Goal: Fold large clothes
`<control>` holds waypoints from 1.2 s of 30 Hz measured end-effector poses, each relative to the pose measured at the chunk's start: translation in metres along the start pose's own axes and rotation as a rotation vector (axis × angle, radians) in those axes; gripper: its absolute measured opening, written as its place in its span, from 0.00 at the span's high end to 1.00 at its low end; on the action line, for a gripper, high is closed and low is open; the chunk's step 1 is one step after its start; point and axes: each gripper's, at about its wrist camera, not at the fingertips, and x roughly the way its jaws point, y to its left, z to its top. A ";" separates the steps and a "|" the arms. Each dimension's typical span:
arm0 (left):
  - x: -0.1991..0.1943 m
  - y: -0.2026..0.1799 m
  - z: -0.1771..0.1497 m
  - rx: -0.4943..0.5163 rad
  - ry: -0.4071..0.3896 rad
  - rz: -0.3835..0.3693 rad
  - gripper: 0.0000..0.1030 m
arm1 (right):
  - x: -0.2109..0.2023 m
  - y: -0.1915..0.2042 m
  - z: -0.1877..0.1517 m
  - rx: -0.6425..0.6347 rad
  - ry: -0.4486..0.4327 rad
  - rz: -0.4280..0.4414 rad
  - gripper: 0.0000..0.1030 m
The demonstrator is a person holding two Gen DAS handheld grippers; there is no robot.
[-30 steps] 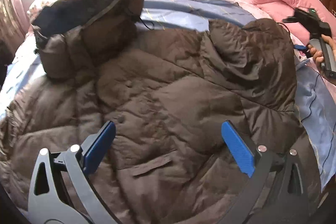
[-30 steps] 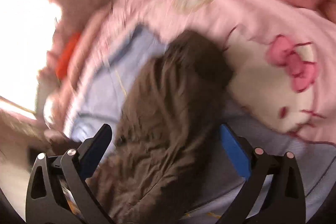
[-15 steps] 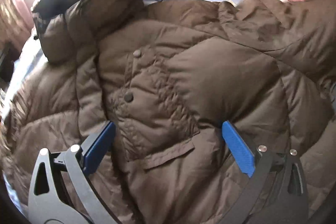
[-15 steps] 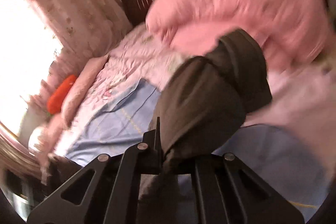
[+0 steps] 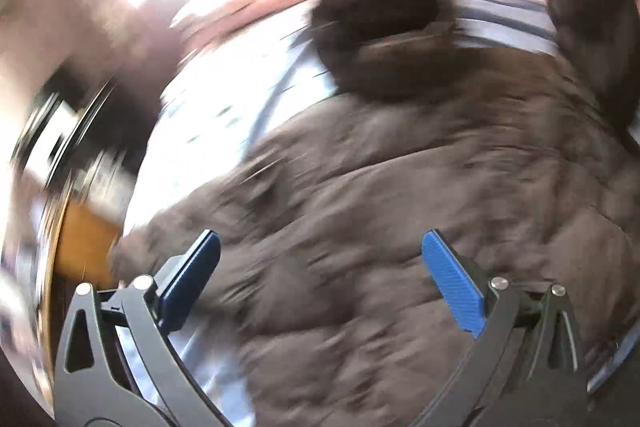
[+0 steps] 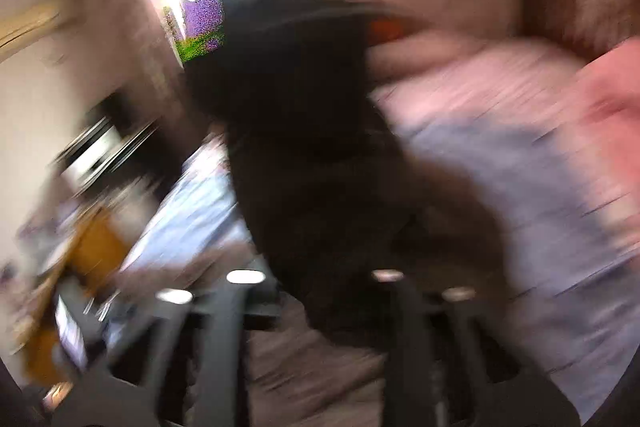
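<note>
Beneath the spread left gripper (image 5: 320, 267) lies the coat (image 5: 400, 227); right gripper (image 6: 316, 291) clamps its fabric.

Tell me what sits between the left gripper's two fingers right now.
In the left wrist view, only the brown coat shows between the open left gripper's fingers; nothing is pinched.

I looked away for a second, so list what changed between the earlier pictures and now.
The right gripper, open over the brown puffy down jacket's sleeve a second ago, closed on the sleeve and swung it across toward the window side; the sleeve now hangs dark before its camera. The left gripper swept left toward the jacket's edge. Unchanged: the left gripper is open and empty, and the jacket lies on the blue bedsheet.
</note>
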 end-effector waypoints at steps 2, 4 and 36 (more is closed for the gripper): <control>0.006 0.032 -0.011 -0.110 0.047 -0.017 0.02 | 0.033 0.025 -0.015 -0.083 0.089 0.032 0.23; 0.014 0.049 -0.023 -0.198 0.087 -0.044 0.02 | 0.035 0.032 -0.020 -0.146 0.102 0.015 0.22; 0.108 0.178 -0.062 -0.661 0.173 -0.289 0.02 | 0.063 -0.077 -0.066 0.087 0.421 -0.181 0.16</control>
